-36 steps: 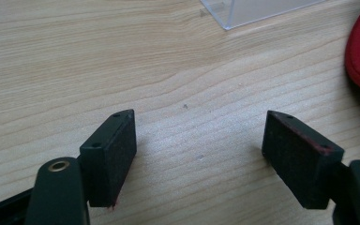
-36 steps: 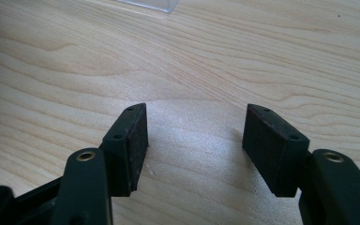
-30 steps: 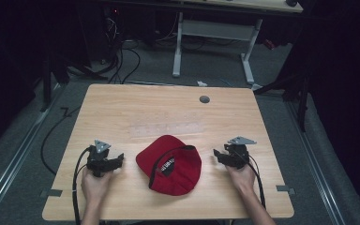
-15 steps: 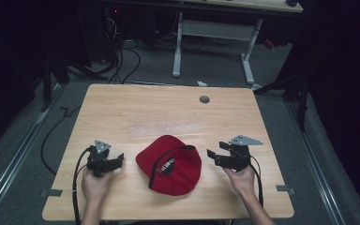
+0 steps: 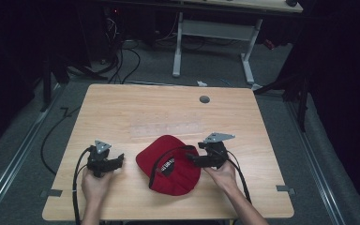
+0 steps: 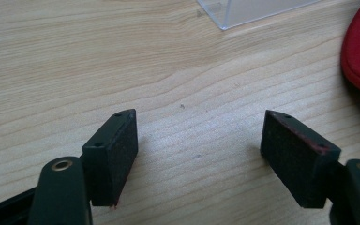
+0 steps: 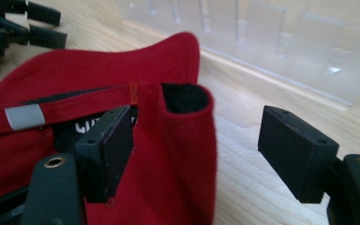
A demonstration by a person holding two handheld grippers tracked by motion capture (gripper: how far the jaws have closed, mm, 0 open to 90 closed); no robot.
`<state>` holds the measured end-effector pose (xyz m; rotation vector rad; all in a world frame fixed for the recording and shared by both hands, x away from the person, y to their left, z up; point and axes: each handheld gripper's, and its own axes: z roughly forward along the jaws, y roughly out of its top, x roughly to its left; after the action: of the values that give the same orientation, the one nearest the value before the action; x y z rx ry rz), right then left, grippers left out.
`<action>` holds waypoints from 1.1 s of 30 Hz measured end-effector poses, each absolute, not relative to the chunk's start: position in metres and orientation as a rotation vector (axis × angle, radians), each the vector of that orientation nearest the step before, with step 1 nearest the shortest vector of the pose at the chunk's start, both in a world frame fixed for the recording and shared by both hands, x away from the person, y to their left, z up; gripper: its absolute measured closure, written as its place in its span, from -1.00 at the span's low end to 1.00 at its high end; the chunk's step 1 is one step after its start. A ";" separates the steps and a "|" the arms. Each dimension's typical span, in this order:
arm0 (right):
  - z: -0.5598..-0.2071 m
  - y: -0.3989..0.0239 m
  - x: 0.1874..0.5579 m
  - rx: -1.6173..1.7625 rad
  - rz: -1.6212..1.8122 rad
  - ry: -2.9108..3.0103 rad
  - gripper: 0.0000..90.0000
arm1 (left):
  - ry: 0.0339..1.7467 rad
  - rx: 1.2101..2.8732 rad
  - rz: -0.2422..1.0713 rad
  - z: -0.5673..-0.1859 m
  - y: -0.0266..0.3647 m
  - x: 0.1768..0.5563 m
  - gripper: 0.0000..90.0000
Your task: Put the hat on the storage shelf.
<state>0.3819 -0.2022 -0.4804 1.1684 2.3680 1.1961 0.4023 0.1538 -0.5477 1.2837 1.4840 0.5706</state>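
Two grippers are over the near half of the wooden desk (image 5: 122, 112), one in each of my hands. The red cap (image 5: 171, 164) lies upside down near the middle of the near edge, with its opening facing up and its black inner band showing.

My right gripper (image 5: 191, 161) is at the cap's right side. Its jaws have just been opening and now stand spread wide. In the right gripper view, the left jaw is over the inside of the cap (image 7: 122, 140) and the right jaw is over bare wood, with the folded rim of the cap standing between them. The pads do not press on the fabric, so nothing is pinched.

My left gripper (image 5: 118, 161) is near the near-left corner of the desk, apart from the cap and pointing toward it. Its jaws are also spread, with only bare wood between them in the left gripper view (image 6: 201, 154).

A clear plastic stand (image 5: 166, 127) rests at the middle of the desk, just beyond the cap. A small grey round cover (image 5: 204, 99) sits close to the far edge.
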 end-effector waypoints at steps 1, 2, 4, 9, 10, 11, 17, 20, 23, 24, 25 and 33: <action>-0.483 -0.200 0.383 1.174 1.191 2.378 -0.40 | 1.484 1.282 0.570 -0.548 0.154 0.402 -0.38; -0.485 -0.198 0.385 1.169 1.186 2.382 -0.39 | 1.484 1.284 0.571 -0.548 0.154 0.402 -0.38; -0.490 -0.196 0.387 1.181 1.171 2.393 -0.35 | 1.484 1.284 0.571 -0.548 0.154 0.402 -0.38; -0.497 -0.196 0.391 1.205 1.184 2.403 -0.18 | 1.484 1.285 0.570 -0.548 0.154 0.402 -0.39; -0.499 -0.196 0.393 1.225 1.186 2.411 -0.15 | 1.484 1.283 0.569 -0.548 0.153 0.402 -0.40; -0.501 -0.195 0.394 1.232 1.177 2.413 -0.11 | 1.483 1.285 0.569 -0.548 0.153 0.402 -0.40; -0.508 -0.194 0.394 1.223 1.178 2.422 0.22 | 1.482 1.286 0.567 -0.548 0.153 0.402 -0.41; -0.510 -0.193 0.393 1.203 1.185 2.419 0.42 | 1.492 1.281 0.568 -0.548 0.154 0.403 -0.43; -0.509 -0.193 0.392 1.200 1.182 2.425 0.60 | 1.492 1.284 0.568 -0.548 0.154 0.403 -0.47; -0.508 -0.193 0.391 1.194 1.186 2.424 0.66 | 1.492 1.287 0.569 -0.548 0.154 0.403 -0.47; -0.508 -0.193 0.391 1.191 1.185 2.425 0.71 | 1.492 1.287 0.569 -0.548 0.154 0.403 -0.47; -0.505 -0.197 0.390 1.212 1.236 2.433 0.86 | 1.492 1.284 0.567 -0.548 0.153 0.403 -0.48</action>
<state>0.3900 -0.1971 -0.5049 1.2117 2.4330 1.2363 0.4026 0.1532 -0.5480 1.2844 1.4923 0.5674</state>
